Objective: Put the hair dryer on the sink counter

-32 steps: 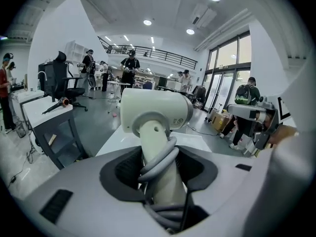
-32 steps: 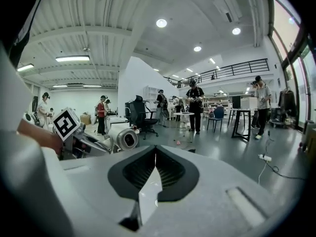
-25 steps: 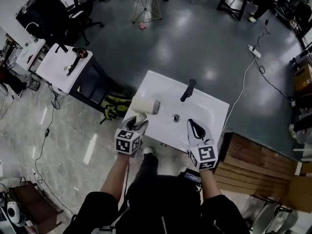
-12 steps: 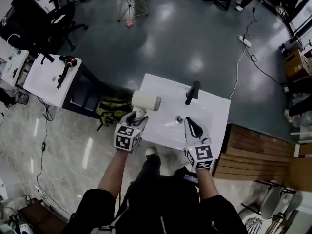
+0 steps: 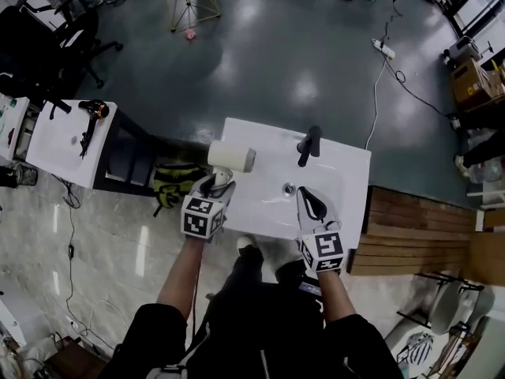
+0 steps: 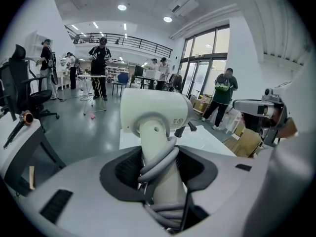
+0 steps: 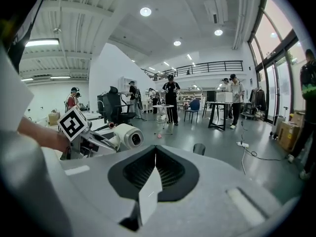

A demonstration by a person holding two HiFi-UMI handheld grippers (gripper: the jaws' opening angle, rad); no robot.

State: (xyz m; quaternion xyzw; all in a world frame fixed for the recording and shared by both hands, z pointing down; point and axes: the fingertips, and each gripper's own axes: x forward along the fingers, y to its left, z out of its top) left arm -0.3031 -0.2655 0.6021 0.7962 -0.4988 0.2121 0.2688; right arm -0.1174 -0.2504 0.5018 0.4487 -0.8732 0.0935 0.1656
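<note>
A white hair dryer (image 5: 231, 157) stands upright over the left edge of the white sink counter (image 5: 347, 172), its barrel pointing right. My left gripper (image 5: 215, 186) is shut on its handle, which has a grey cord wound round it. In the left gripper view the hair dryer (image 6: 155, 110) fills the middle, its handle held between the jaws of the left gripper (image 6: 158, 167). My right gripper (image 5: 310, 202) hovers over the basin near the drain (image 5: 289, 189), shut and holding nothing. The right gripper view shows the right gripper (image 7: 155, 168) closed, with the hair dryer (image 7: 127, 135) at the left.
A black faucet (image 5: 307, 145) stands at the back of the basin. A white side table (image 5: 55, 144) at the left carries a black hair dryer (image 5: 87, 117). A yellow-green bag (image 5: 175, 181) lies beside the sink; wooden crates (image 5: 410, 227) stand to the right. People stand farther off.
The head view has shifted, so the room slides down and left. Both grippers and the hair dryer keep about the same place over the sink.
</note>
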